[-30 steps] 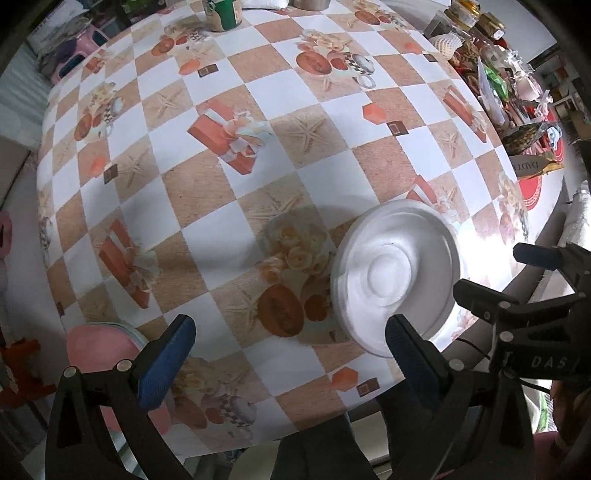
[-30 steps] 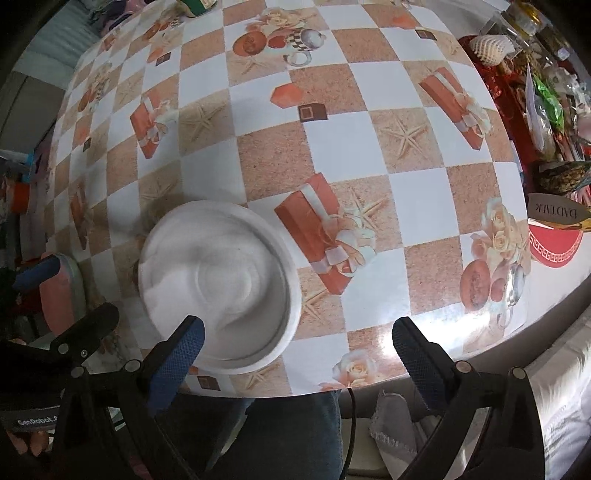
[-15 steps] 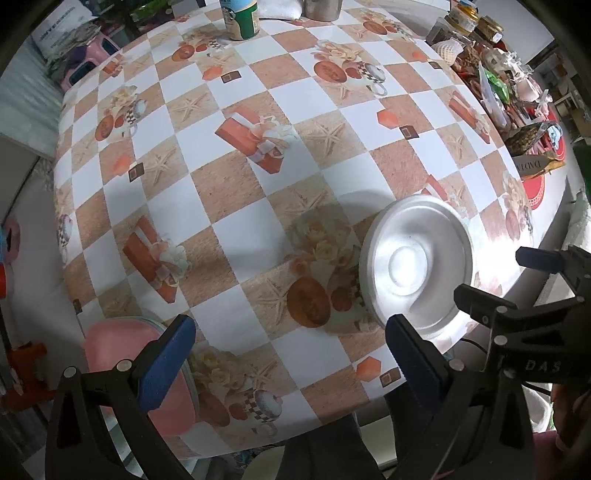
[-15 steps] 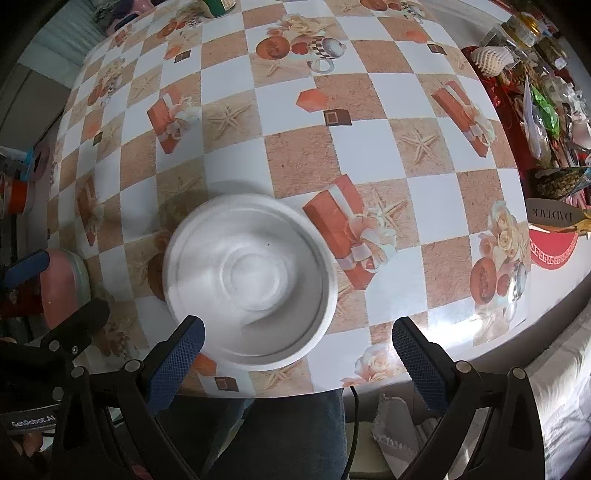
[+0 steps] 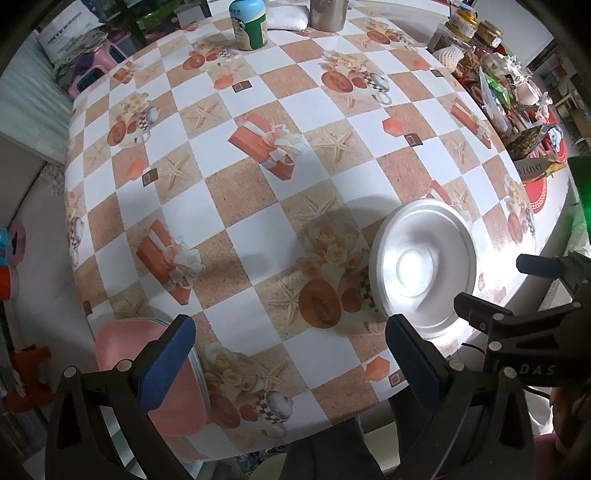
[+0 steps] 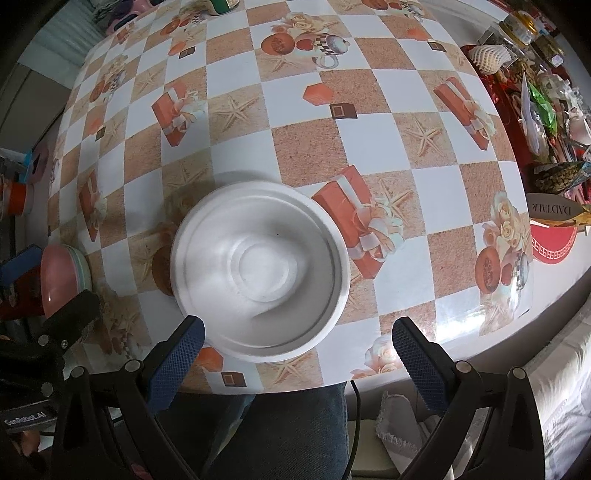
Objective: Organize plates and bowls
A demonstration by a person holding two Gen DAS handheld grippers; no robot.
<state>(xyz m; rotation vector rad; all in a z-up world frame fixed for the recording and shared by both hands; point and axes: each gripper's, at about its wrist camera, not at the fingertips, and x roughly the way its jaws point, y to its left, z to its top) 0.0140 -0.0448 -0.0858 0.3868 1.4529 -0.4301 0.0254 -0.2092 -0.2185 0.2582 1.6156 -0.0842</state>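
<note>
White plate (image 6: 260,275) lies just ahead of the right claw (image 6: 295,356) — spread wide, empty, apparently not touching it.

table (image 5: 258,221): checkered oilcloth | white plate (image 5: 423,267): lower right, near front edge | pink plate (image 5: 173,373): lower left corner (on a stack) | green-capped jar (image 5: 252,24), steel cup (image 5: 328,14): top centre | clutter (image 5: 517,107): upper right edge

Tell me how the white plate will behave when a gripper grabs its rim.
The white plate looks glossy, so its rim may slip between the fingers. It looks rigid and ceramic-like, probably breakable if dropped. It sits flat near the table edge, so it should slide rather than tip.
</note>
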